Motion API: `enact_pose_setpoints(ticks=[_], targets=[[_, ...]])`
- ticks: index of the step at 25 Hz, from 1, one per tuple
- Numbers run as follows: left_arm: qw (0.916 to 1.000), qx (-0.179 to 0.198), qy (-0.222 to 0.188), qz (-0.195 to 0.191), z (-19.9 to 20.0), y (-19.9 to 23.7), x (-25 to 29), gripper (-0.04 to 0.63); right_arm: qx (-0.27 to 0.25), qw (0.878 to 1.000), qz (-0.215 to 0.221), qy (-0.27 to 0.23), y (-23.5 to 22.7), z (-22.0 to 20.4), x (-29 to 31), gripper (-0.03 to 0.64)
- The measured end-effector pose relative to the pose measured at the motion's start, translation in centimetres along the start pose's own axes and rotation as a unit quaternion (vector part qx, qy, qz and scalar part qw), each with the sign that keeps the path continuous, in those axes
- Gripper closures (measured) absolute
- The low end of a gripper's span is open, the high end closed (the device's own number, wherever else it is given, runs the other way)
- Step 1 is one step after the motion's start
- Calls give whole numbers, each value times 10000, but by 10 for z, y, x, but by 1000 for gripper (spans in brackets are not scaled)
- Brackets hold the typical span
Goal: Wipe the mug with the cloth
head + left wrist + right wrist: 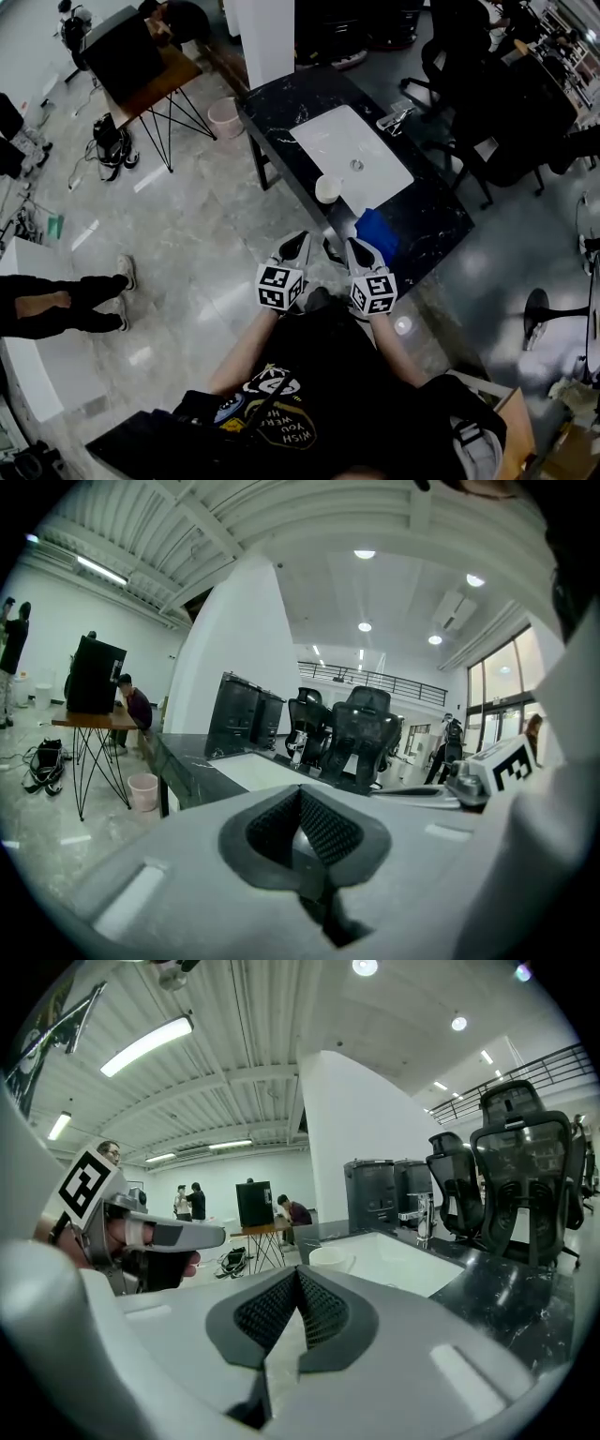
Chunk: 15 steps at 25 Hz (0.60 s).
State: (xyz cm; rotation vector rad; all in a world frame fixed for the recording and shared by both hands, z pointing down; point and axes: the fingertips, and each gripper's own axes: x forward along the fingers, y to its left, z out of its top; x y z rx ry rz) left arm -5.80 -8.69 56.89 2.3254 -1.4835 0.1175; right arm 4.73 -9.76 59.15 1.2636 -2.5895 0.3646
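Note:
A white mug (328, 188) stands on the black marble table (441, 216) at the near rim of the white sink (352, 155). A blue cloth (378, 234) lies on the table's near corner. My left gripper (298, 242) and right gripper (356, 248) are held side by side just short of the table, close to my body. In the left gripper view the left gripper (302, 832) has its pads together with nothing between them. The right gripper (298, 1312) is likewise shut and empty, with the mug (328, 1257) ahead of it. The cloth is hidden in both gripper views.
A faucet (394, 117) stands at the sink's far side. Black office chairs (487, 103) line the table's right. A pink bin (225, 117) sits on the floor by the far table leg. A person's legs (66, 300) stretch across the floor at left.

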Motion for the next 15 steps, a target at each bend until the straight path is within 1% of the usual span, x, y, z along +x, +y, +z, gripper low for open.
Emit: enact_pose_setpoints(ticks=[9,15], targets=[[9999,19,53,-162,-8,-8,-6,592,-11,10000,-2,35,16,-7,-10,617],[9996,65,73,-253,-10,-12,3,592,-4,10000,-6,93,15,-16,-11,617]])
